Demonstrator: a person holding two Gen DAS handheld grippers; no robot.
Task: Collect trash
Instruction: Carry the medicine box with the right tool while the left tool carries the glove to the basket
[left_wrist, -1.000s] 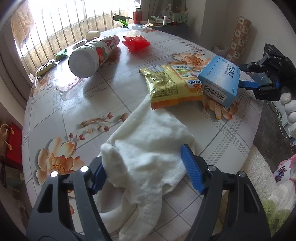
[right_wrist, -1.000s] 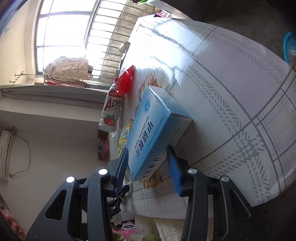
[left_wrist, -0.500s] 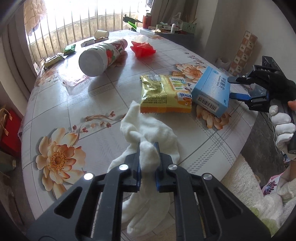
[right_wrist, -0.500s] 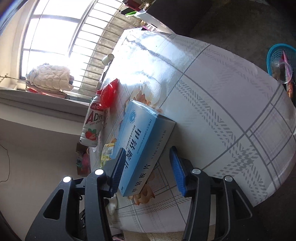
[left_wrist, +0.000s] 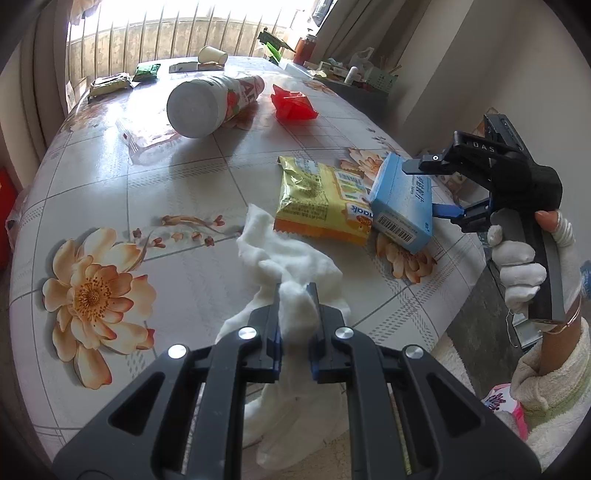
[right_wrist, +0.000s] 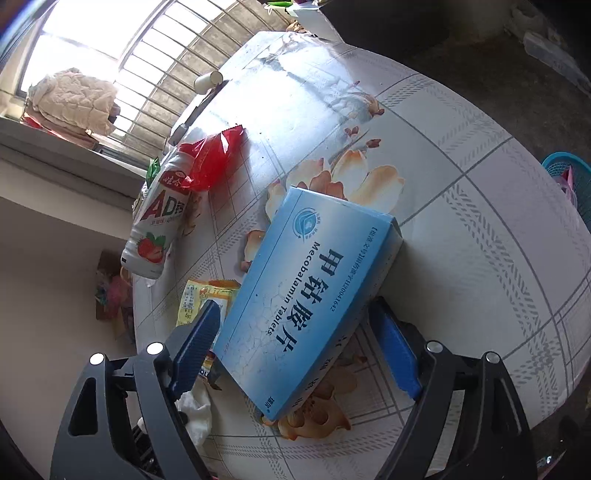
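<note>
Right wrist: teal basket (right_wrist: 576, 181) holds pink scraps.

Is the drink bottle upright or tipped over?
Tipped over. The bottle lies on its side on the table, flat base facing the left camera, label running away toward the window.

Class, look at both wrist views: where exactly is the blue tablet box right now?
The blue tablet box lies near the table's edge, overlapping the yellow snack packet, between the opening right gripper's pads.
</note>
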